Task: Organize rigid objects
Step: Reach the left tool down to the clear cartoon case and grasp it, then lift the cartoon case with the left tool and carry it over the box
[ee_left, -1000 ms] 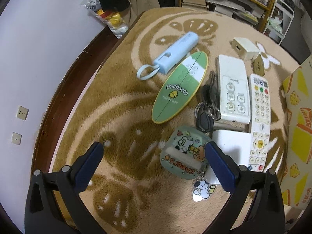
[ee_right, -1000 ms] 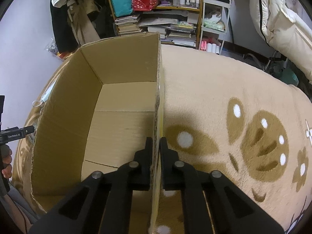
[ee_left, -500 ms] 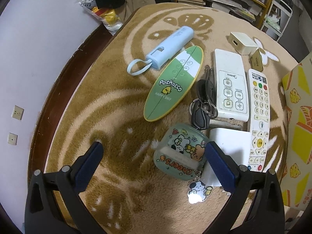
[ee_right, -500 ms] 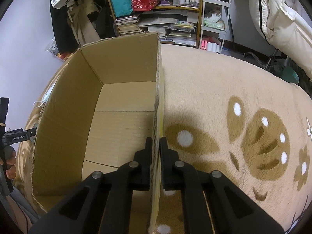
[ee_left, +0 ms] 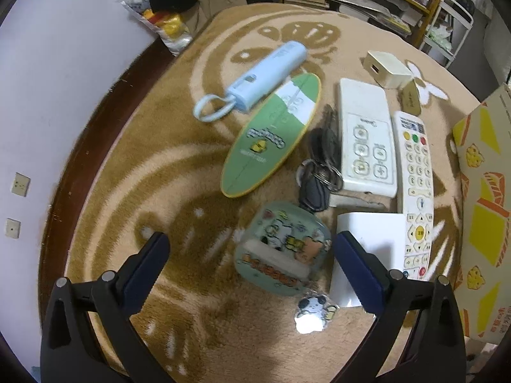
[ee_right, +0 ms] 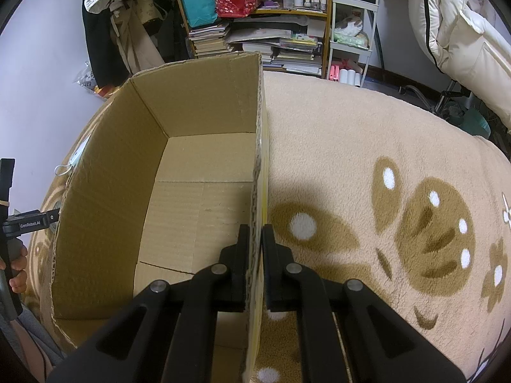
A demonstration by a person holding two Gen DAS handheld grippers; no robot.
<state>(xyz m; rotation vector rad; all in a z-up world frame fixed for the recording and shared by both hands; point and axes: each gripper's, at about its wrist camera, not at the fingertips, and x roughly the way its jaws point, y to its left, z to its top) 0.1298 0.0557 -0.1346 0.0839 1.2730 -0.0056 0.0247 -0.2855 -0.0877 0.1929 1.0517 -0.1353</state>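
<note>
In the left wrist view, my left gripper (ee_left: 250, 252) is open above a green cartoon case (ee_left: 282, 257) with a charm, which lies between its fingers. Beyond lie a white box (ee_left: 367, 242), black keys (ee_left: 316, 175), a green oval board (ee_left: 271, 137), a light blue device with a loop (ee_left: 258, 79), two white remotes (ee_left: 365, 137) (ee_left: 415, 188) and a cream charger (ee_left: 388, 68). In the right wrist view, my right gripper (ee_right: 255, 236) is shut on the right wall of an empty cardboard box (ee_right: 204, 172).
The things lie on a tan patterned blanket (ee_left: 179, 172). The cardboard box's printed yellow side (ee_left: 482, 210) stands at the right in the left wrist view. A wall and dark wooden edge (ee_left: 80, 146) run along the left. Cluttered shelves (ee_right: 281, 32) stand behind.
My left gripper has moved forward and down toward the green cartoon case, which now sits between its fingers. The right gripper and cardboard box have not moved.
</note>
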